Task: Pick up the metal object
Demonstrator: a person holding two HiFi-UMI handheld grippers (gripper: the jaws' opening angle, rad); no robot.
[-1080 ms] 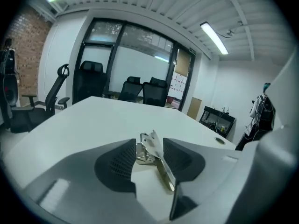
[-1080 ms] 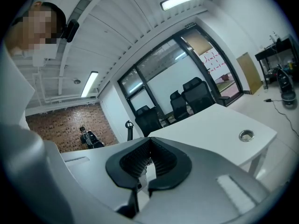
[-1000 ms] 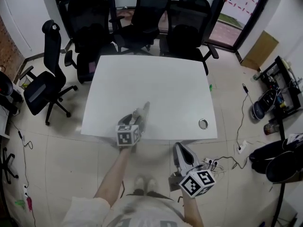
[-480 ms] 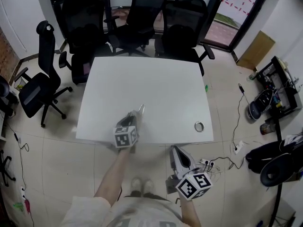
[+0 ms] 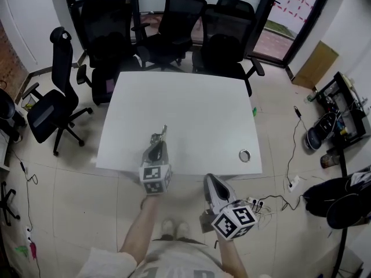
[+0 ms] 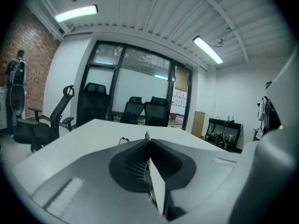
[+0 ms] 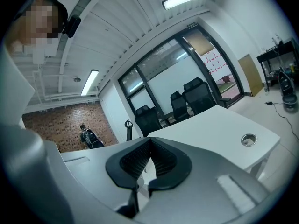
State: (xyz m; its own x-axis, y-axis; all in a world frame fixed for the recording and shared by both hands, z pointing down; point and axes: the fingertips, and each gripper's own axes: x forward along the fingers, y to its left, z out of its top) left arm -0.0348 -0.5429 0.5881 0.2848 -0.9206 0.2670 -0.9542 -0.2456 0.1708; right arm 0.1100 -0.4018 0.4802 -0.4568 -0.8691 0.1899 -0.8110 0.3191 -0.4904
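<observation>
Jaws of the left gripper (image 5: 157,147) have just been closing and now stand pressed together on the metal object (image 5: 159,134). In the left gripper view the 2 ribbed pads (image 6: 133,161) meet along a single seam, with a thin bright strip caught between them and a slim metal tip (image 6: 147,135) poking out past the front, a small wire loop just beside it. From the head view the metal object shows as a small shiny piece jutting from the gripper's tips, over the near part of the white table (image 5: 191,103), close to its front edge. Whether it is clear of the tabletop cannot be told.

The right gripper (image 5: 209,179) is held off the table, in front of its near edge and over the tiled floor (image 5: 75,213). Its jaws are also together, the pads touching at their tips with nothing between them, as the right gripper view shows.

1 round metal ring (image 5: 244,155) is set into the tabletop near the right front corner, well apart from both grippers. Black office chairs (image 5: 174,22) crowd the far side of the table, and another stands to the left.
</observation>
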